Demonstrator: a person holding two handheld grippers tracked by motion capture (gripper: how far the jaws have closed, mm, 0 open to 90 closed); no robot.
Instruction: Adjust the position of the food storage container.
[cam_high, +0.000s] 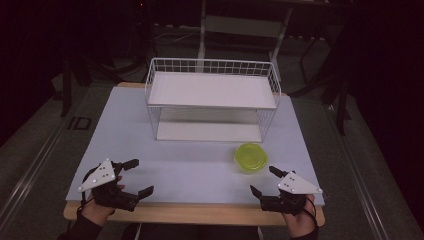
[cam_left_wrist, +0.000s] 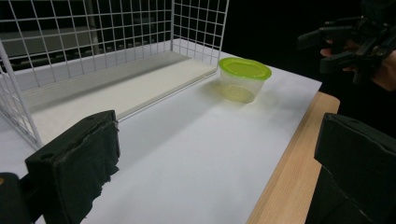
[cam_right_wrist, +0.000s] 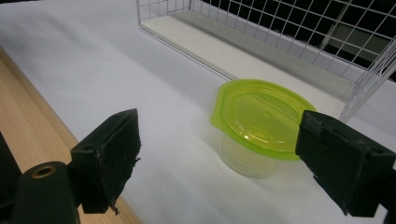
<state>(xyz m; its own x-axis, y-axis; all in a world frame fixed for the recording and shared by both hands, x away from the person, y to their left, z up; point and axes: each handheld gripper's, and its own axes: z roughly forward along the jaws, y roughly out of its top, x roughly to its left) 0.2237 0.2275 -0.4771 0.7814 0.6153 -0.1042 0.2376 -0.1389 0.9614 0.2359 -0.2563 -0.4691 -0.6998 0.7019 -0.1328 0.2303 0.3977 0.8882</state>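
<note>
High view: right tool (cam_high: 264, 182) gapes just beside the clear round lime-lidded plastic tub (cam_high: 250, 158); left tool (cam_high: 141, 177) gapes well apart from it.

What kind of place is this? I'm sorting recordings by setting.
Probably a lab or test workshop, not a home: a staged white-topped table with just a white wire shelf rack and a green-lidded plastic container, metal stands on dark flooring behind.

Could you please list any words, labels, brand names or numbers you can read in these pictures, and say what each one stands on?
There are none that can be read.
Container and its green lid: faint raised shapes on the lid, no legible lettering.
White wire rack: no label.
Left gripper and right gripper: grey plates carry small holes, no print.
</note>
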